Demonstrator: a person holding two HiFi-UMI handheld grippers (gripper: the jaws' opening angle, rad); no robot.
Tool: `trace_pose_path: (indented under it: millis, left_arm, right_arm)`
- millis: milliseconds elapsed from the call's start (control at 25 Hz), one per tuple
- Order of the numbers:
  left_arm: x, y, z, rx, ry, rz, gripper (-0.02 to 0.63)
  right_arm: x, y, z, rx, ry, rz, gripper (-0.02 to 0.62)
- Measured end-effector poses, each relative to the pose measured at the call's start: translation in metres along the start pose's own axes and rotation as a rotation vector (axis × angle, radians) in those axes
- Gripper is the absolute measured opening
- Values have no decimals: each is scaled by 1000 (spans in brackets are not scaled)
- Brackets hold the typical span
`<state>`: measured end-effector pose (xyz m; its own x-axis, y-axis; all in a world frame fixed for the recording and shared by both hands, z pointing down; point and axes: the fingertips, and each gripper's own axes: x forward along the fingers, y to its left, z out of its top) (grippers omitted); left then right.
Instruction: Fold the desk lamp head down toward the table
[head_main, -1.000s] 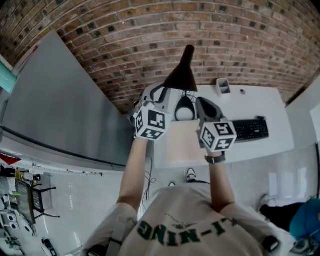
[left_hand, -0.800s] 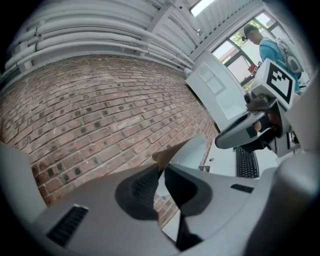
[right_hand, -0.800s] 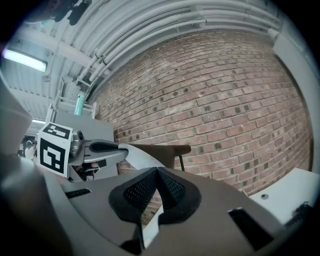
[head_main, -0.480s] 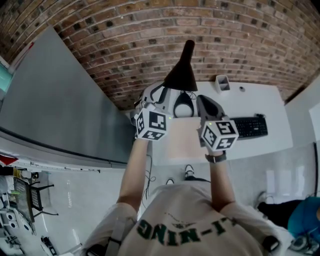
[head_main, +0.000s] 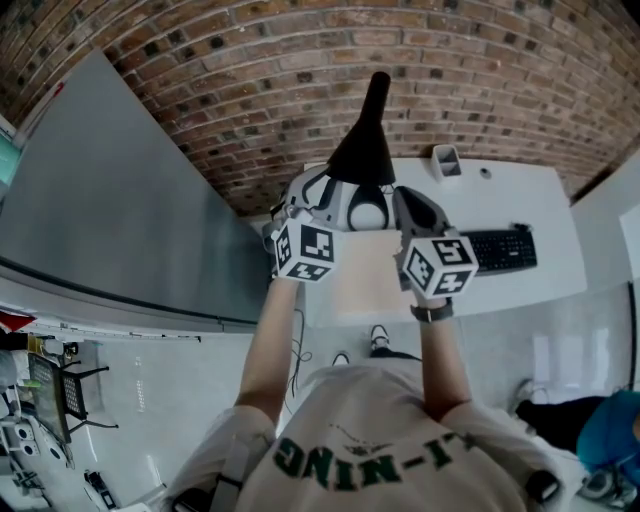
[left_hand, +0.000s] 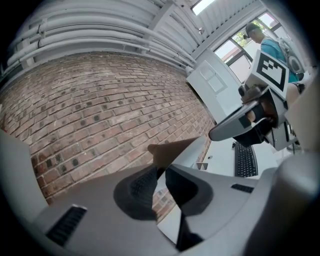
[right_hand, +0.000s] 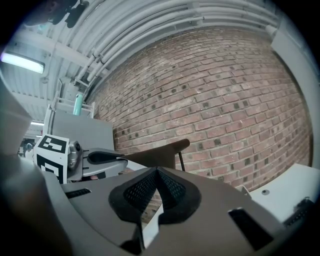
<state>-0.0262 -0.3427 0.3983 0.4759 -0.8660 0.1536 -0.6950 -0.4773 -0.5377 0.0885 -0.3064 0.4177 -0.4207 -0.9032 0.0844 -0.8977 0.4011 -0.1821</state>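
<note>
Pinching the lamp head (head_main: 362, 150) by its lower rim, my left tool (left_hand: 161, 171) has the dark edge caught between the tips of its pads. Its jaws have just been easing apart a little, but the rim sits between them and the pads press on it. The head is a black cone just ahead of and above this tool. Its narrow end is up against the brick wall (head_main: 250, 70) and its wide mouth hangs over the tabletop (head_main: 520, 200), not resting on it.

My right tool (right_hand: 157, 171) is clenched, with its pads meeting at the tips and nothing visible between them. Those tips lie just under the head's rim, on the side away from the left tool. Whether they touch it I cannot tell. A thin stem (right_hand: 180, 161) drops from the head just beyond this tool and a little to its right.

Both tools point toward the wall, side by side, with the head ahead of them and between them. The white tabletop spreads beneath and beyond both. A keyboard (head_main: 503, 254) lies on it to the right of the right tool, well apart from the head.
</note>
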Motion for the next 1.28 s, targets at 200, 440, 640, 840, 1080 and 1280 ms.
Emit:
trace_pose_path:
  millis: [200, 440, 640, 840, 1080, 1280]
  left_arm:
    - [2, -5, -8, 2, 9, -5, 48]
    - [4, -9, -14, 6, 14, -10, 51]
    - [5, -13, -22, 6, 23, -21, 55]
    - [7, -17, -26, 10, 27, -28, 57]
    - [11, -23, -36, 22, 38, -40, 63]
    - [13, -27, -43, 19, 37, -51, 67]
  right_arm:
    - [2, -1, -5, 12, 8, -1, 5]
    - [4, -3, -6, 16, 10, -5, 5]
    - [7, -2, -6, 10, 13, -7, 5]
    - [9, -1, -6, 4, 18, -7, 5]
    - [12, -1, -7, 4, 19, -11, 5]
    - [10, -3, -9, -6, 24, -19, 5]
